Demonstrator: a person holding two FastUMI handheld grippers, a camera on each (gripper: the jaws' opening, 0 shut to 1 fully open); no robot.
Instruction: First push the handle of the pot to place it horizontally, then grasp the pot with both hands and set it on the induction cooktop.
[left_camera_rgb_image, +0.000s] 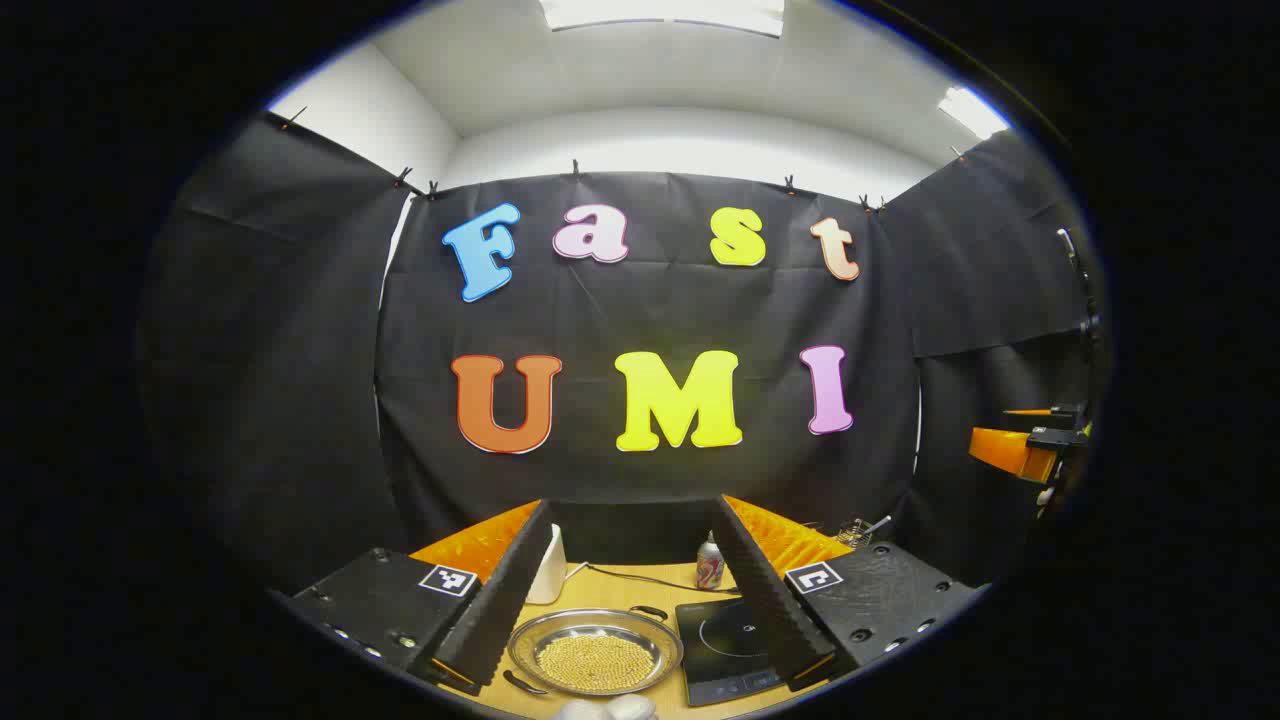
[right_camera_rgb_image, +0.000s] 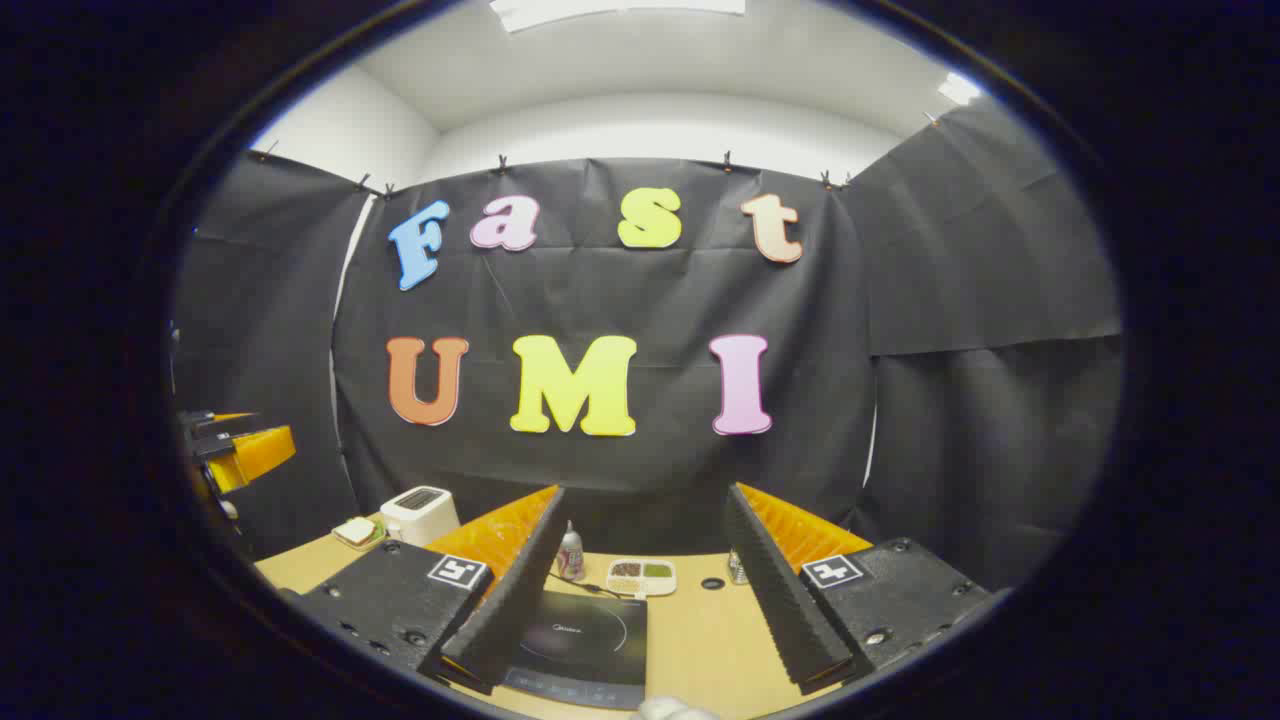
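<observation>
- Left gripper (left_camera_rgb_image: 640, 610): held level above the worktop (left_camera_rgb_image: 610, 585), aimed at the booth's back wall; jaws wide, holding nothing.
- Right gripper (right_camera_rgb_image: 645, 590): held level likewise; jaws wide, holding nothing.
- Pot (left_camera_rgb_image: 595, 655): a shallow metal pan of pale beads, on the worktop just left of the induction cooktop (left_camera_rgb_image: 725, 645).
- Toaster (right_camera_rgb_image: 420, 512): far left in the right gripper view.

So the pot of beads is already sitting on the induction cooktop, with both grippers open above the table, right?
Not quite. In the left gripper view the pot sits on the table beside the induction cooktop, not on it. The left gripper and right gripper are both open, as you said.
</observation>
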